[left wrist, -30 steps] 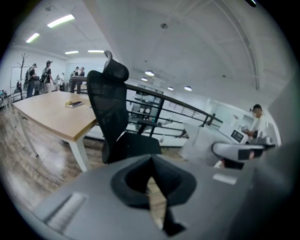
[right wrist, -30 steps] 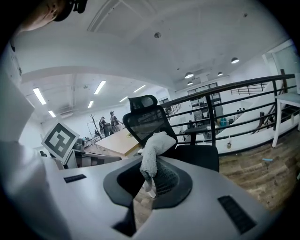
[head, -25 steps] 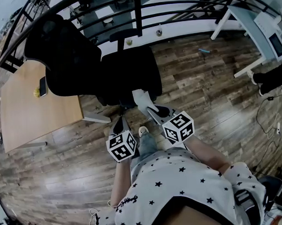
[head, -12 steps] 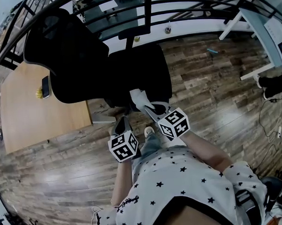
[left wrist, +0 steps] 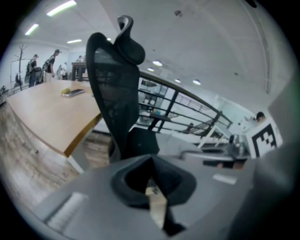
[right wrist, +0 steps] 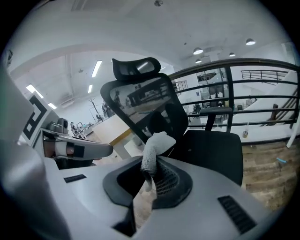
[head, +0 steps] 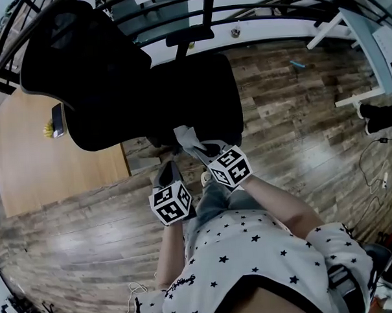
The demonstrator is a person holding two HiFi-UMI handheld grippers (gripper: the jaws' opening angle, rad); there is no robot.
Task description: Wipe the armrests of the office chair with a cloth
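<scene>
The black office chair (head: 193,94) stands just ahead of me, its mesh backrest (head: 75,73) to the left and one armrest (head: 191,37) on the far side. My right gripper (head: 194,146) is shut on a white cloth (head: 184,135), which it holds at the seat's near edge. In the right gripper view the cloth (right wrist: 154,146) sticks up from the right gripper (right wrist: 149,171) before the seat (right wrist: 211,147) and the armrest (right wrist: 215,111). The left gripper (head: 165,172) hangs lower left, shut and holding nothing; in its own view the left gripper (left wrist: 151,161) points at the backrest (left wrist: 115,93).
A wooden table (head: 47,165) with a phone (head: 57,120) stands left of the chair. A black railing (head: 254,14) runs behind it. A white desk (head: 366,35), a dark shoe (head: 379,115) and cables (head: 372,171) lie on the wood floor at right.
The right gripper has carried the cloth a little left and closer to the chair seat. The view has shifted so the chair looms larger. The left gripper has barely moved.
</scene>
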